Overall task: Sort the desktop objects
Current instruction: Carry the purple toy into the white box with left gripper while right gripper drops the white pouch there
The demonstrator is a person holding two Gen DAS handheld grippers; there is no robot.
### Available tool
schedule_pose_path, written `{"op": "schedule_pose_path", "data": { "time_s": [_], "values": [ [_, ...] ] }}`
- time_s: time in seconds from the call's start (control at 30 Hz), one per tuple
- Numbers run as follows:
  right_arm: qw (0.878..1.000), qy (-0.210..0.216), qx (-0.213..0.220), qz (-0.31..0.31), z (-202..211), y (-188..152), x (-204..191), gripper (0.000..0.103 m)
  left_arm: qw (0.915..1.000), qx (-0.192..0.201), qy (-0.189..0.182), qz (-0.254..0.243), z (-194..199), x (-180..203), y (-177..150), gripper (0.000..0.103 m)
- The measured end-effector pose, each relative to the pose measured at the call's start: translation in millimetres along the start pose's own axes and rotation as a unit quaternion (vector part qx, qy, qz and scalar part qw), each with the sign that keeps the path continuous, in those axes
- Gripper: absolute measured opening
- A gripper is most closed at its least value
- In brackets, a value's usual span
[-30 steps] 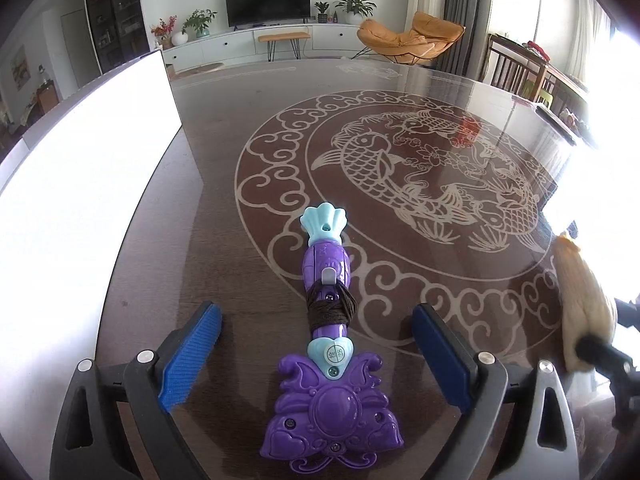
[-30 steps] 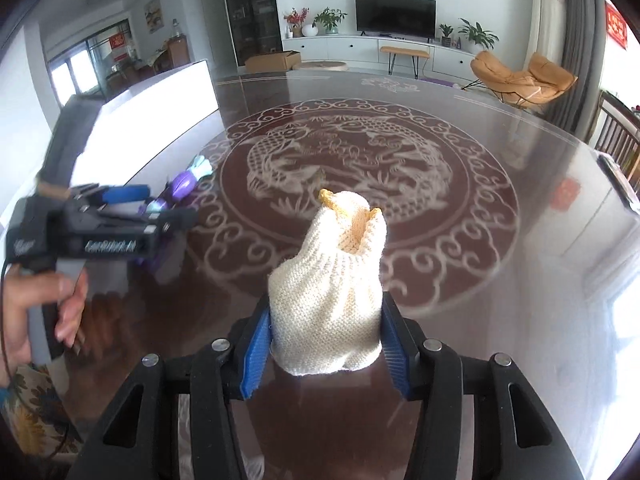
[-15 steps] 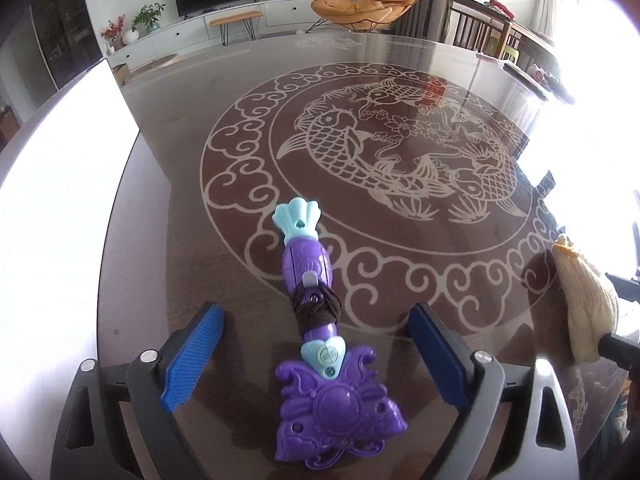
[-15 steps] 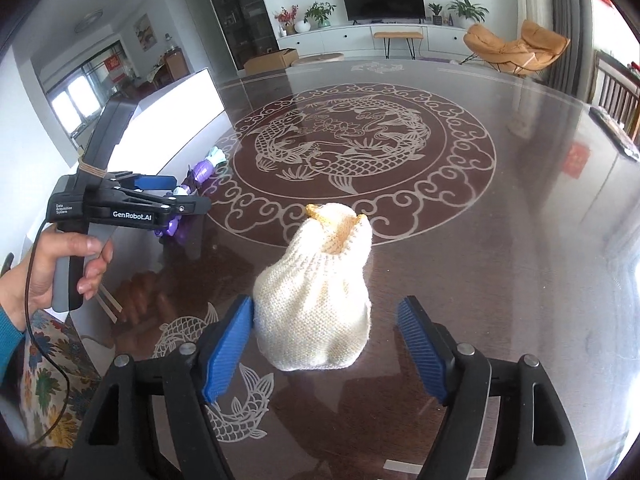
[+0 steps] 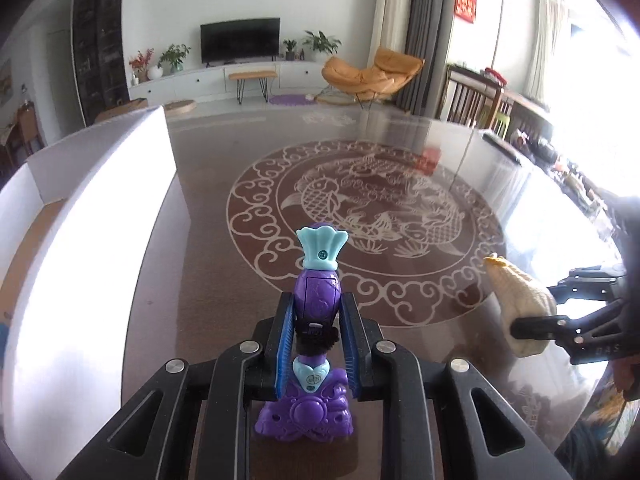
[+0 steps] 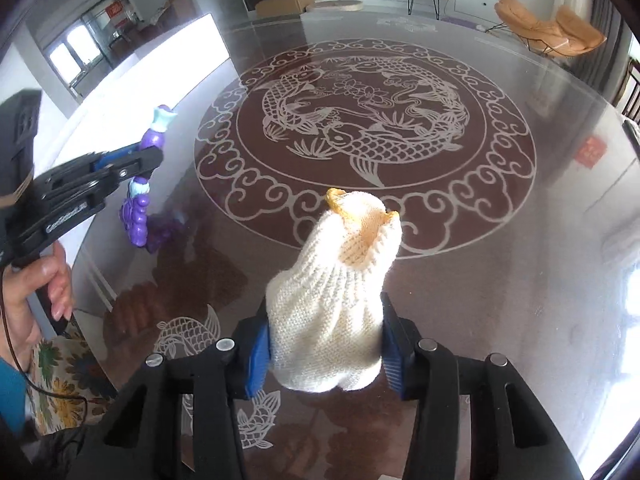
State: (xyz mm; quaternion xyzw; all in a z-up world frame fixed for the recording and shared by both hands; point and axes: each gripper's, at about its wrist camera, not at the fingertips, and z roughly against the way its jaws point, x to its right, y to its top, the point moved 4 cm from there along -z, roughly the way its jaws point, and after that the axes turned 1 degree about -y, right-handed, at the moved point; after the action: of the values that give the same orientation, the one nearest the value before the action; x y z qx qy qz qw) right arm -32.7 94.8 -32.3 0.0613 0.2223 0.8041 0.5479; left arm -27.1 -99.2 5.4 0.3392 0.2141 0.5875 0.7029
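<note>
My left gripper [image 5: 316, 332] is shut on a purple toy wand [image 5: 318, 292] with a teal fan tip, gripped at its handle and lifted off the dark glass table [image 5: 400, 152]. The wand also shows in the right wrist view [image 6: 140, 208], held in the air at the left. My right gripper [image 6: 326, 344] is shut on a cream knitted glove [image 6: 332, 300] with a yellow cuff. The glove also shows in the left wrist view [image 5: 520, 308] at the right, in the right gripper's jaws.
A white open box [image 5: 92, 240] stands along the table's left side, and shows in the right wrist view [image 6: 132, 80]. The table carries a round fish pattern [image 6: 364, 128]. Chairs and clutter stand at the far right [image 5: 520, 120].
My left gripper closed on the toy wand and lifted it off the table. My right gripper, open half a second ago, closed again on the glove.
</note>
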Motion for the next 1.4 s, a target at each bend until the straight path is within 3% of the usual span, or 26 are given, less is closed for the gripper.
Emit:
{"op": "schedule_pose_path", "data": {
  "time_s": [0.2, 0.37, 0.47, 0.6, 0.7, 0.8, 0.9, 0.97, 1.03, 1.1, 1.13, 1.17, 1.3, 1.4],
  "values": [
    [0.996, -0.008, 0.067, 0.059, 58.9, 21.9, -47.8, 0.047, 0.9925, 0.114, -0.009, 0.044, 102.6, -13.8, 4.3, 0.022],
    [0.984, 0.022, 0.126, 0.123, 94.3, 66.2, -126.9, 0.047, 0.9799, 0.179, 0.002, 0.088, 185.1, -60.6, 18.5, 0.022],
    [0.974, 0.064, 0.146, 0.158, 103.8, 91.1, -183.7, 0.047, 0.9739, 0.196, 0.032, 0.111, 228.3, -102.2, 19.0, 0.022],
    [0.960, 0.126, 0.150, 0.202, 95.1, 111.9, -266.0, 0.047, 0.9718, 0.174, 0.074, 0.140, 258.8, -164.8, 7.4, 0.022],
    [0.947, 0.157, 0.145, 0.241, 77.1, 115.7, -323.9, 0.047, 0.9744, 0.118, 0.116, 0.152, 249.7, -205.9, -10.3, 0.021],
    [0.941, 0.165, 0.114, 0.272, 42.0, 113.8, -369.7, 0.047, 0.9745, 0.059, 0.118, 0.181, 217.5, -246.1, -24.4, 0.022],
    [0.947, 0.167, 0.066, 0.268, -3.7, 120.5, -389.8, 0.050, 0.9700, 0.008, 0.126, 0.208, 177.2, -272.1, -40.0, 0.022],
    [0.954, 0.164, 0.034, 0.248, -30.6, 127.8, -390.5, 0.061, 0.9651, -0.016, 0.132, 0.226, 155.6, -284.8, -46.9, 0.023],
    [0.959, 0.164, 0.015, 0.231, -43.3, 133.4, -385.7, 0.071, 0.9569, -0.037, 0.145, 0.248, 140.6, -290.3, -49.9, 0.036],
    [0.961, 0.176, 0.028, 0.212, -36.9, 138.0, -377.3, 0.078, 0.9516, -0.031, 0.152, 0.265, 137.6, -291.1, -52.7, 0.080],
    [0.960, 0.184, 0.038, 0.205, -31.2, 140.2, -372.7, 0.086, 0.9507, -0.017, 0.156, 0.267, 142.8, -291.6, -57.6, 0.088],
    [0.961, 0.183, 0.048, 0.202, -26.0, 141.1, -368.5, 0.091, 0.9505, -0.004, 0.161, 0.266, 145.9, -289.4, -57.1, 0.092],
    [0.960, 0.166, 0.067, 0.213, -18.1, 143.1, -366.5, 0.091, 0.9496, 0.009, 0.182, 0.255, 145.2, -274.8, -55.2, 0.092],
    [0.959, 0.153, 0.063, 0.228, -26.2, 137.9, -369.2, 0.091, 0.9438, 0.006, 0.210, 0.255, 144.3, -263.6, -59.9, 0.092]
  ]
}}
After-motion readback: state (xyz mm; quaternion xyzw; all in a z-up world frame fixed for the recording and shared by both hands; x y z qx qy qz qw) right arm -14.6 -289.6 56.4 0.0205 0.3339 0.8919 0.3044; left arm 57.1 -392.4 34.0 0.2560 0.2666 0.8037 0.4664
